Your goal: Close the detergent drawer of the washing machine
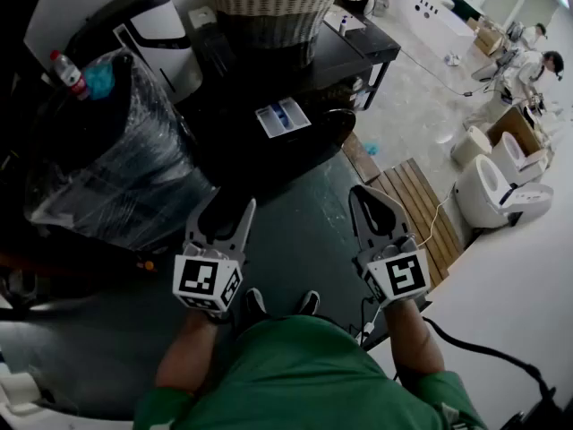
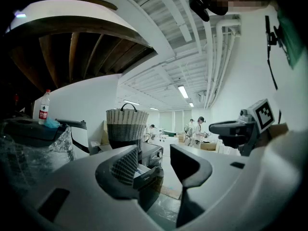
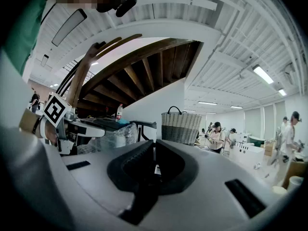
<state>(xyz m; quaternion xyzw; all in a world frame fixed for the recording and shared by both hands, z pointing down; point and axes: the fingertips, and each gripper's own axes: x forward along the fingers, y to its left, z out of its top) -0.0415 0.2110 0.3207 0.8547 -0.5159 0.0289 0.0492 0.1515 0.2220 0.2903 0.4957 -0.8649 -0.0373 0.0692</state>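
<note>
The black washing machine [image 1: 269, 141] stands ahead of me, with a woven basket [image 1: 269, 7] on its top. Its white detergent drawer [image 1: 282, 117] sticks out of the front, pulled open; in the left gripper view the drawer [image 2: 143, 170] shows between the jaws, far off. My left gripper [image 1: 231, 206] is held level with its jaws apart and nothing between them, well short of the drawer. My right gripper [image 1: 360, 195] hangs beside it at the same distance, jaws shut together on nothing [image 3: 154, 159].
A bulky plastic-wrapped load [image 1: 107, 159] with a bottle [image 1: 67, 72] on top stands to the left. A wooden pallet [image 1: 421, 204] and white toilets [image 1: 492, 191] lie to the right, with people [image 1: 537, 61] working beyond. A black cable [image 1: 483, 348] trails by my right arm.
</note>
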